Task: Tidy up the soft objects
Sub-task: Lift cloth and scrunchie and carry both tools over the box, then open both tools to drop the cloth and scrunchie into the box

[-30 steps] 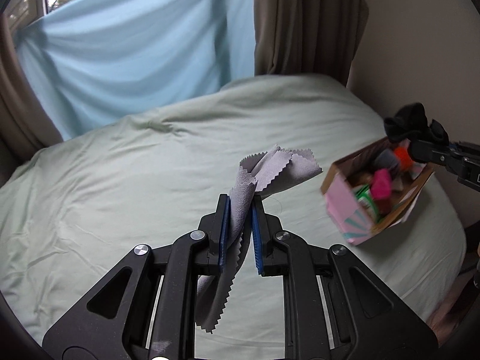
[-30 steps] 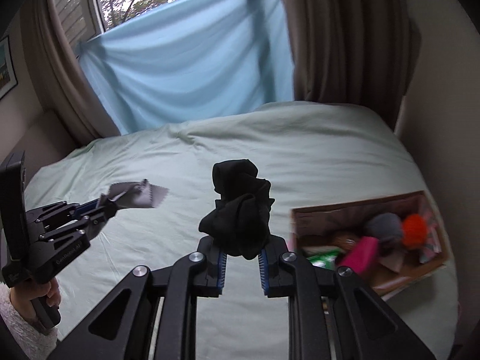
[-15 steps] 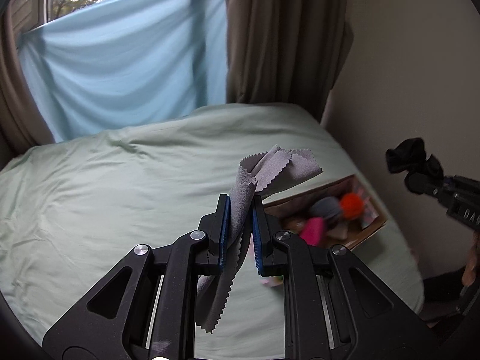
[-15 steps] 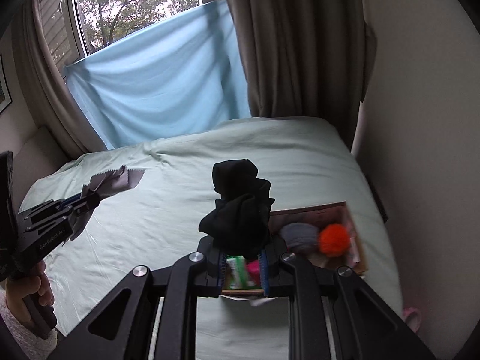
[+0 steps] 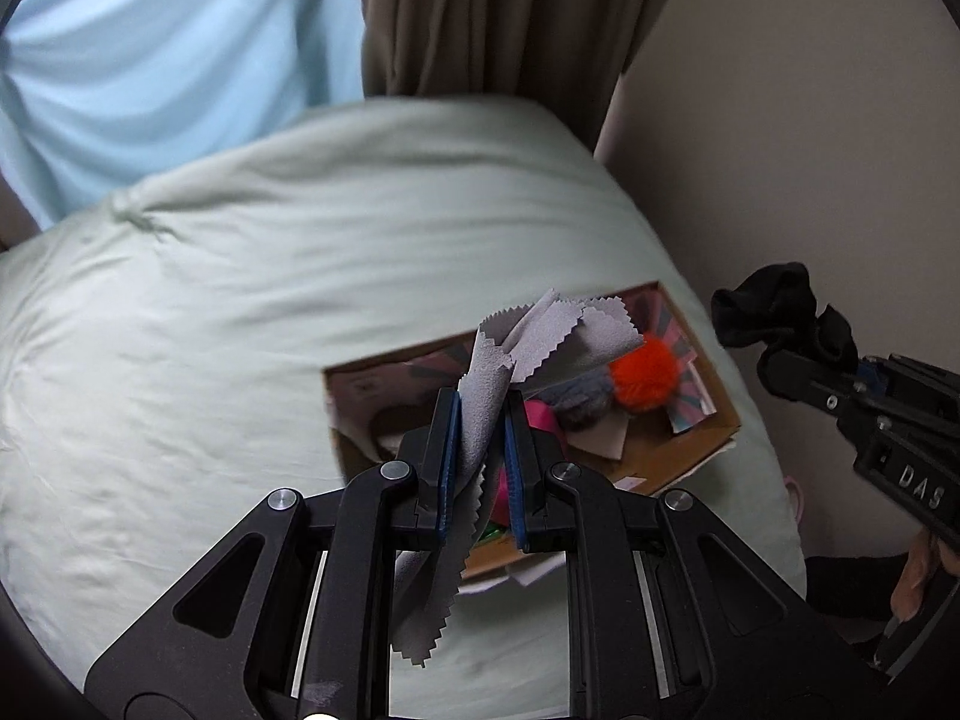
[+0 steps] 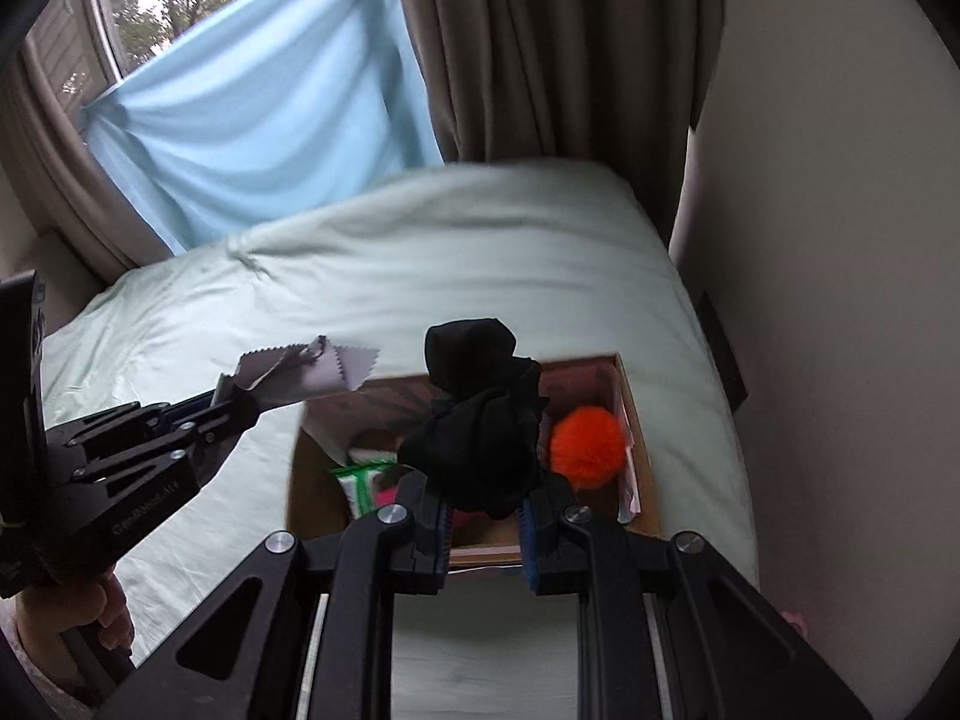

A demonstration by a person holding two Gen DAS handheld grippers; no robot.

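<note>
We see the left gripper [image 5: 483, 420] clamped on a grey pinked-edge cloth [image 5: 540, 336], held above the cardboard box [image 6: 636, 420]; the right gripper [image 6: 483, 498] pinches a black sock bundle [image 6: 480, 414] over the same box; the box sits near the bed's [image 5: 210, 300] right edge, an orange pompom [image 6: 585, 447] inside.

A bed [image 5: 252, 300] under a pale green sheet fills the scene, creased and soft. On it, near the right edge, sits an open cardboard box [image 6: 637, 438], resting straight on the sheet, with an orange pompom [image 6: 587, 447] and other soft bits inside.
</note>
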